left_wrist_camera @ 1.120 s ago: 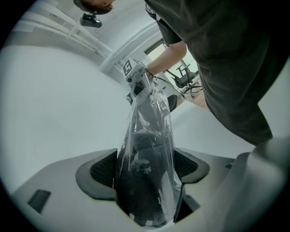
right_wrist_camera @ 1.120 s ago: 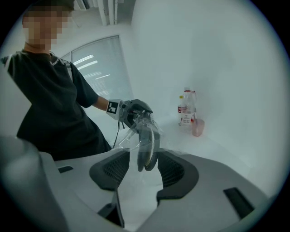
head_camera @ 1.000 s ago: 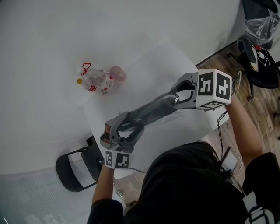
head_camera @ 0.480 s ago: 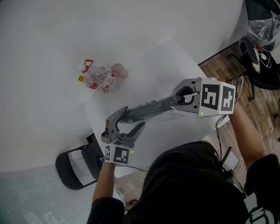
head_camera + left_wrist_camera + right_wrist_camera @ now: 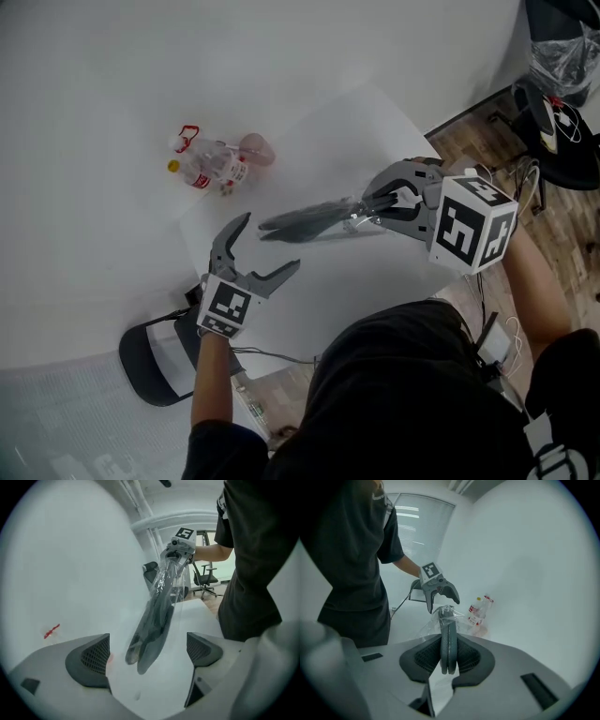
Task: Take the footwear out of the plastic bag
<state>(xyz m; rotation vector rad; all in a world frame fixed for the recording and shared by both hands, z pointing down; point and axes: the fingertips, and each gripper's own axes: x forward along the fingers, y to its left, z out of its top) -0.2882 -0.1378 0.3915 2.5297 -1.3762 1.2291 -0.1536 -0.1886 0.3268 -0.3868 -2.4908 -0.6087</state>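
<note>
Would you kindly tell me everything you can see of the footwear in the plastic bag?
The footwear is a pair of flat dark grey soles, rubbery-looking, pressed together inside a clear, crinkled plastic bag. The right tool, whose jaws have just been closing, clamps one end; the rest juts out above the white table. The left tool, jaws just opened wider, stands clear of it, empty.
</note>
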